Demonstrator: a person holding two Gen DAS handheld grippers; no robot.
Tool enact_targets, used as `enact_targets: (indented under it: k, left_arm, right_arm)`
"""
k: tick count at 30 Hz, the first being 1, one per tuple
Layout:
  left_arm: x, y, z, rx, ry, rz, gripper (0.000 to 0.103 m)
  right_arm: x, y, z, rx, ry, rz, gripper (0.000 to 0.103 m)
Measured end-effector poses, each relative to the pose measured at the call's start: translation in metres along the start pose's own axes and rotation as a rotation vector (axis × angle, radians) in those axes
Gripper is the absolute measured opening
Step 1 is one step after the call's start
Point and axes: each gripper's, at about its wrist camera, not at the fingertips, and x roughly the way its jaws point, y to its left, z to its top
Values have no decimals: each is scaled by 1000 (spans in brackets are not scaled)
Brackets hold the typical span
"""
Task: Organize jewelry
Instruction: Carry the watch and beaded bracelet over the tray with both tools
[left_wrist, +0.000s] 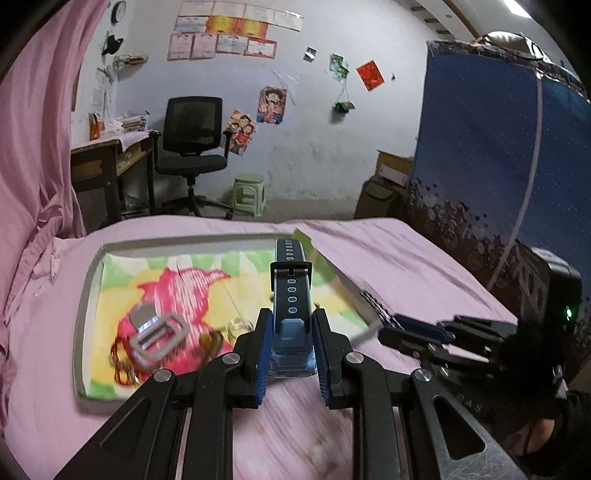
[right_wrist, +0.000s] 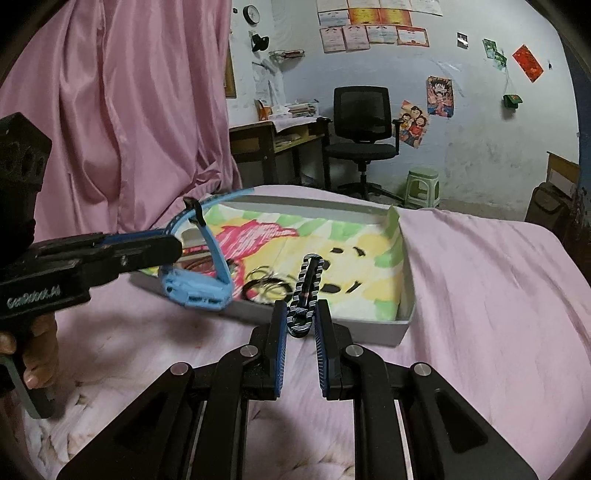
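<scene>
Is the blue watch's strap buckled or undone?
Buckled. The blue watch forms a closed loop in the left gripper, its strap passing through the black buckle.

Both tools are matte black, built of flat linkage bars joined by round silver pivot pins. The left gripper (left_wrist: 291, 354) carries 2 fingers lined with ribbed blue pads (left_wrist: 263, 363); the right gripper (right_wrist: 300, 345) has the same blue ribbed lining. Seen from the right wrist camera, the left tool's body bears pale lettering, too blurred to read. In the left wrist view, a small green light glows on the right tool's black housing.
</scene>
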Motion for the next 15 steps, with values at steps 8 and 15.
enact_targets:
  k: [8, 15]
  left_arm:
    - [26, 11, 14, -45, -22, 31, 20]
    - [53, 21, 15, -105, 14, 24, 20]
  right_arm:
    - [24, -11, 12, 21, 1, -12, 13]
    - [61, -20, 19, 51, 74, -18, 13]
